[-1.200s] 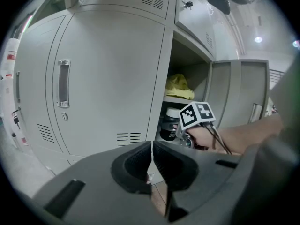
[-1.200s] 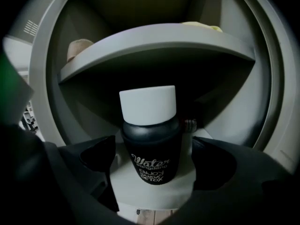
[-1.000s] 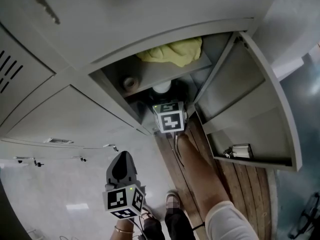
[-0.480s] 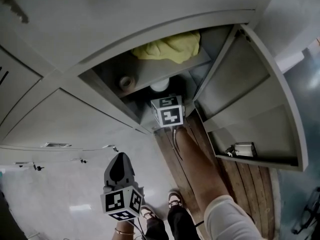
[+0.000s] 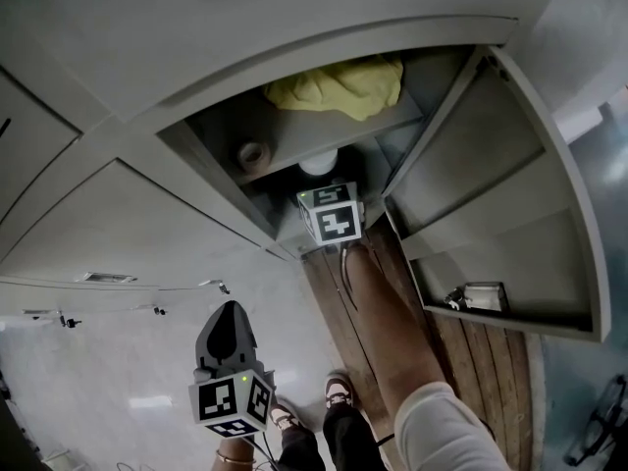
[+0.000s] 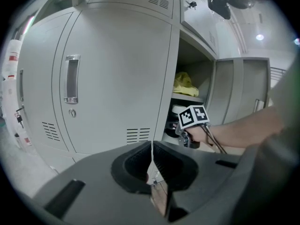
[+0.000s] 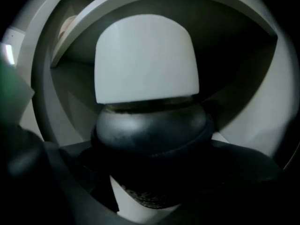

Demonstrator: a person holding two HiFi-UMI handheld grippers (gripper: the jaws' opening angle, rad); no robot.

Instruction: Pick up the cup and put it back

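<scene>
Reaching into the open locker (image 5: 211, 150), we have the right gripper (image 5: 324, 186) in the compartment under the shelf (image 5: 324, 135), its fingers clenched round the cup (image 7: 145, 60). Their hold falls at the dark band about its middle, with white wall showing above and below. Whether the cup stands on the locker's floor or hangs lifted, we cannot tell. We judge it light and thin-walled, likely to dent under a hard squeeze and to slip where the white wall is smooth. The banded middle looks to us the best place to hold it, with gentle pressure and the cup kept upright. As for what holds what, the locker carries a crumpled yellow cloth (image 5: 339, 86) on the shelf. A tape roll (image 5: 253, 155) sits beside it toward the left wall, apart from the cloth. The door (image 5: 491, 214) stands swung wide, and its lower tray keeps one small thing (image 5: 476, 297) we cannot identify. Our left gripper (image 6: 151, 158) hangs well outside the locker, fingers pressed together on nothing.
</scene>
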